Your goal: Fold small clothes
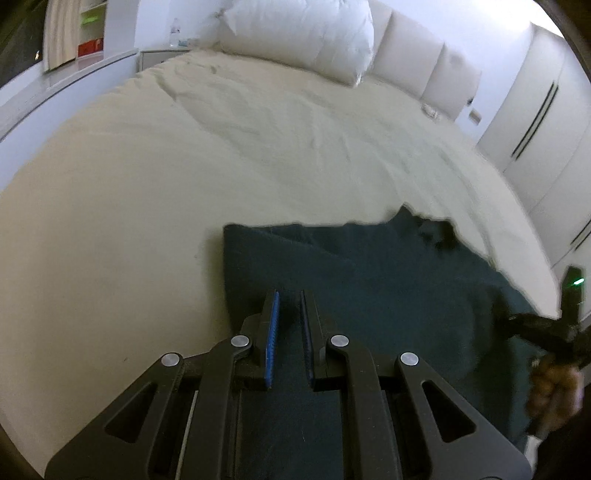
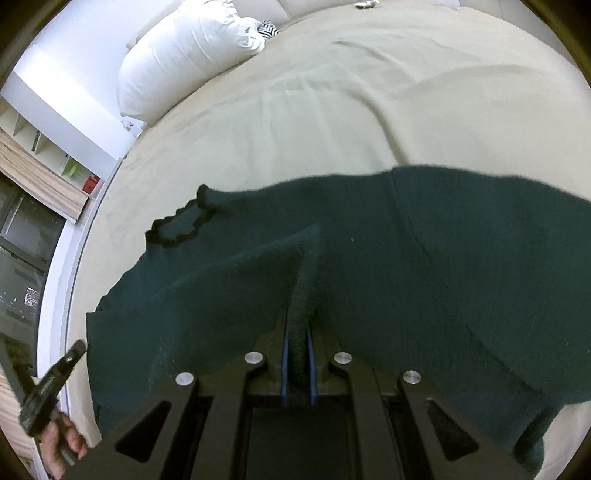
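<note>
Folding is mid-way, judging by the lay: the dark green garment lies on the bed, its left edge straight and the far edge roughly squared, so I'd say at least one fold is in. Far right corner is bunched with a scalloped trim showing, not flat yet.

Left gripper: jaws apart with a narrow gap, nothing between them, hovering over the garment's near left part. Can't tell if it touches the cloth.

Right gripper: jaws pinched on a thick rolled edge of the garment, which rises as a ridge into the jaws. Cloth to the left of the ridge looks doubled over; to the right it lies in a single spread. My read: this edge is being carried over for the next fold. Left to do: lay it down, flatten the bunched corner, likely one more fold.

Writing: none readable. Red and green items on the shelf too blurred. Pillow blank
</note>
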Available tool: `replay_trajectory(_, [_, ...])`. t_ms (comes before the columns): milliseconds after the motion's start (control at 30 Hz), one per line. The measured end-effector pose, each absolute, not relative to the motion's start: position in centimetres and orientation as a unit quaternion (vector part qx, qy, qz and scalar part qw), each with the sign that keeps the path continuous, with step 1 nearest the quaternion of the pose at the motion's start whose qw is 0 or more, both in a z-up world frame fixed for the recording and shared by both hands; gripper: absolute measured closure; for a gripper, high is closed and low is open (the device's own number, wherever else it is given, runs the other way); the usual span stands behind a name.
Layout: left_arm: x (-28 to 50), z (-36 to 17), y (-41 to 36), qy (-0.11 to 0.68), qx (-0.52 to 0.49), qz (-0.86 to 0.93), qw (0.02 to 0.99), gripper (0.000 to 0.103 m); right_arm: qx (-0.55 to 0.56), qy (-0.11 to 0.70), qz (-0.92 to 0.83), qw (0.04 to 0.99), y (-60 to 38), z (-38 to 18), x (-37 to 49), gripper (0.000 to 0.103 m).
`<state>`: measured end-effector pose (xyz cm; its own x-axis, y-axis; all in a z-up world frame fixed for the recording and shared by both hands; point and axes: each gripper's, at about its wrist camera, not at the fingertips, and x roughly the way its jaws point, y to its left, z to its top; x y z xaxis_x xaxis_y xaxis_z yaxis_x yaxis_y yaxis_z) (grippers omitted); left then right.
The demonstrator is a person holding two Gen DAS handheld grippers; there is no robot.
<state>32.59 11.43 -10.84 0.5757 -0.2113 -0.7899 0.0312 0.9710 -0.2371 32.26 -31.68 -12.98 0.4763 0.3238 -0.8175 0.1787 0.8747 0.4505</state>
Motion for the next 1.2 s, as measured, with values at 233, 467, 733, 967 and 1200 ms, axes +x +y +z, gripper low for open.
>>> replay_trajectory(233, [33.6,-13.2,10.5,0.462,-0.070,-0.066,0.881,0.092,0.290,0.505,0.051,0.812,-33.1,-13.3,31.0,0.094])
replay_trajectory(467, [33.3,-13.0,10.1,0.458,-0.050,-0.069,0.885,0.092,0.309,0.496,0.042,0.811,-33.1,-13.0,30.5,0.095])
replay_trajectory(733, [33.2,-12.8,10.5,0.453,-0.048,-0.070,0.888,0.092,0.330,0.486,0.043,0.809,-33.5,-11.7,29.5,0.095])
replay_trajectory(967, [33.7,-13.4,9.7,0.459,-0.011,-0.073,0.885,0.092,0.330,0.503,0.046,0.797,-34.0,-14.4,30.3,0.096])
replay_trajectory(1200, [32.4,-12.4,10.4,0.454,-0.045,-0.076,0.887,0.092,0.362,0.444,-0.012,0.820,-38.2,-11.2,26.1,0.066])
